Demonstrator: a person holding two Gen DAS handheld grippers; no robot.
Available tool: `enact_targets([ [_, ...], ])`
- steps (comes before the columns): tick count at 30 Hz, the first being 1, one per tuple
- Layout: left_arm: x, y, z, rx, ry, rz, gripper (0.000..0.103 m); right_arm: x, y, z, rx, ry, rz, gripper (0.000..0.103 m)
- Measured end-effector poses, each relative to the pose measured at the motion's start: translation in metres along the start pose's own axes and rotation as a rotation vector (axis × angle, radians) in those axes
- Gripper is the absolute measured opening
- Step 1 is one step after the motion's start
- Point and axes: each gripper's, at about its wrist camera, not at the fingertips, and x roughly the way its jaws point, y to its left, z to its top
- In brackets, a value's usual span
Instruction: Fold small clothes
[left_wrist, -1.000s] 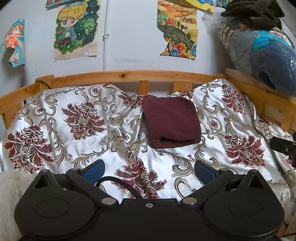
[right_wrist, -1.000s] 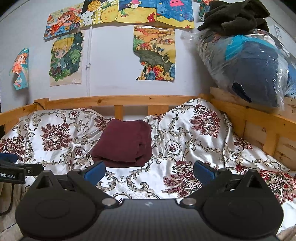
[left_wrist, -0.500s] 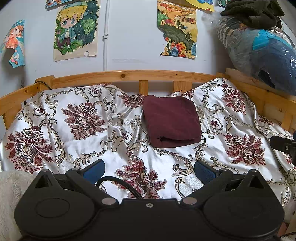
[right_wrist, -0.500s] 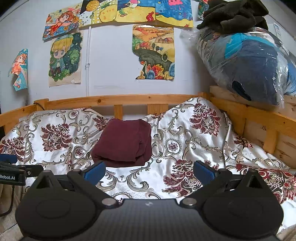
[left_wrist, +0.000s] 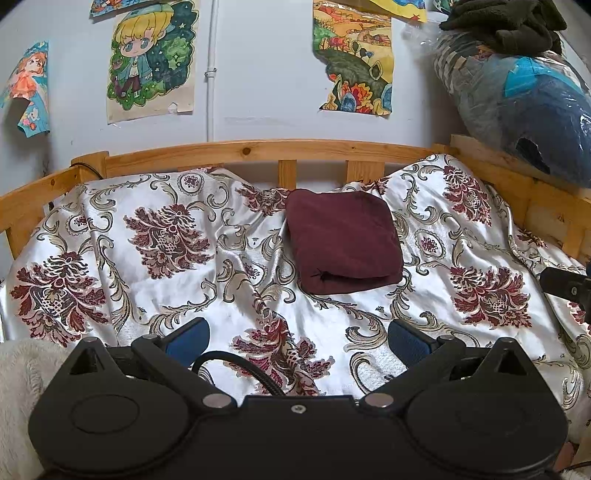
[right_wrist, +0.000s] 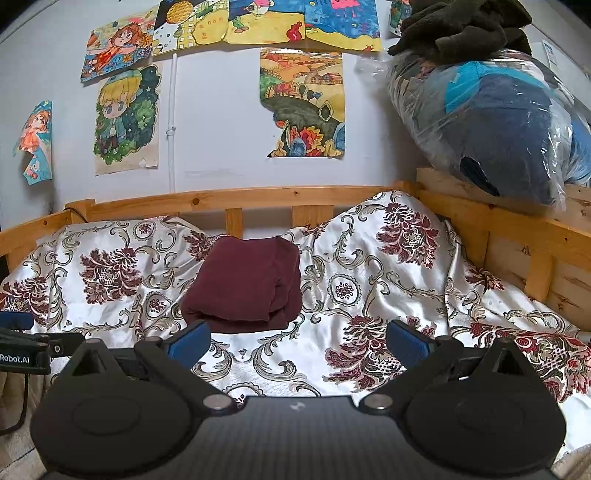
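A dark red garment (left_wrist: 343, 240) lies folded into a compact rectangle on the flowered satin bedspread (left_wrist: 166, 288), near the wooden headboard. It also shows in the right wrist view (right_wrist: 247, 284). My left gripper (left_wrist: 297, 338) is open and empty, held above the bedspread well in front of the garment. My right gripper (right_wrist: 297, 339) is open and empty, just in front of and right of the garment. Each gripper's edge shows in the other's view: the right one (left_wrist: 565, 286), the left one (right_wrist: 22, 350).
A wooden bed rail (left_wrist: 258, 151) runs along the back and right side (right_wrist: 517, 236). A plastic-wrapped bundle (right_wrist: 498, 122) with dark clothing on top (right_wrist: 461, 29) sits on the right rail. Posters hang on the wall (left_wrist: 151, 59). A white fluffy blanket (left_wrist: 18, 373) lies at lower left.
Both grippers have hardly moved; the views shift very slightly. The garment stays folded and still.
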Motion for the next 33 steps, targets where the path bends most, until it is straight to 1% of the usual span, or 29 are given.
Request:
enact_targets([
  [22,-0.001,0.003,-0.001,-0.011,0.0,-0.007,0.102,0.0,0.0,0.0,-0.001,0.001,-0.001,0.103],
  [33,0.001,0.011,0.001,-0.021,0.004,0.035,0.102,0.0,0.0,0.0,-0.002,0.001,-0.001,0.103],
])
